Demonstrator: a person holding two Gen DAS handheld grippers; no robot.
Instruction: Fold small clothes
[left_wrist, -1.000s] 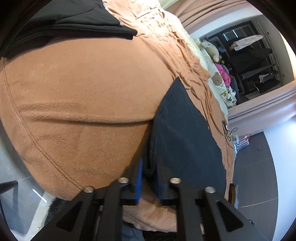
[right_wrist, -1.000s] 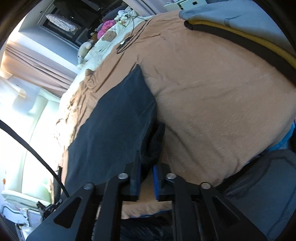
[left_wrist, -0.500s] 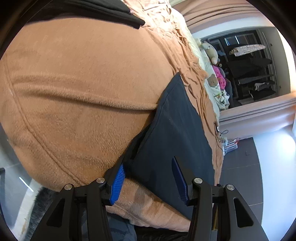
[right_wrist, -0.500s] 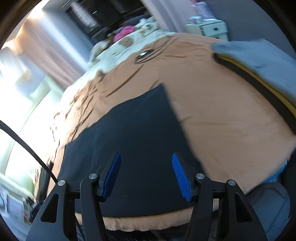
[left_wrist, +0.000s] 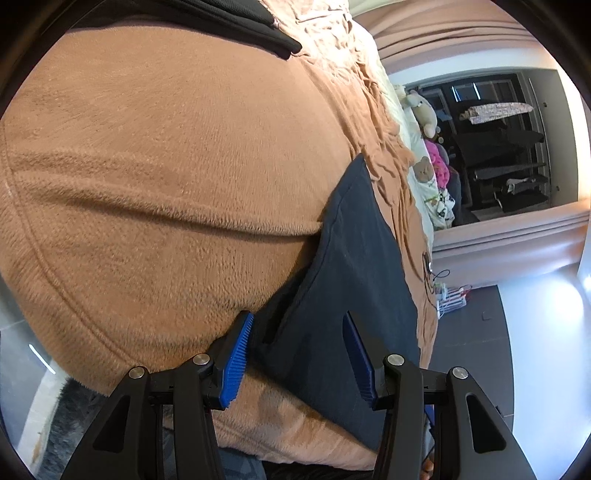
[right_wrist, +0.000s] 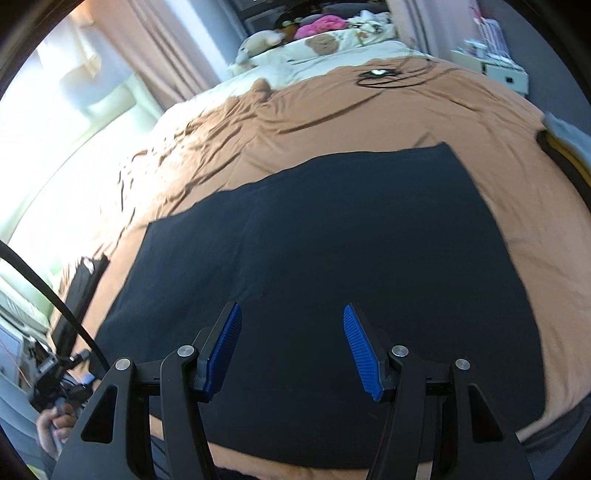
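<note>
I have both tongs spread wide with nothing between their blue pads: the left tongs (left_wrist: 297, 354) sit at the lower centre of their view over the near edge of the dark garment (left_wrist: 354, 280). The right tongs (right_wrist: 291, 347) hover above the same dark garment (right_wrist: 332, 258). It lies flat across the middle of the frame on the brown blanket (right_wrist: 369, 118) covering the bed.

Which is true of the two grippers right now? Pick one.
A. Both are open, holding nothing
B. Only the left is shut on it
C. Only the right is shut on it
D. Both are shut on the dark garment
A: the left gripper and right gripper both show spread jaws with the dark garment lying flat on the brown blanket.
</note>
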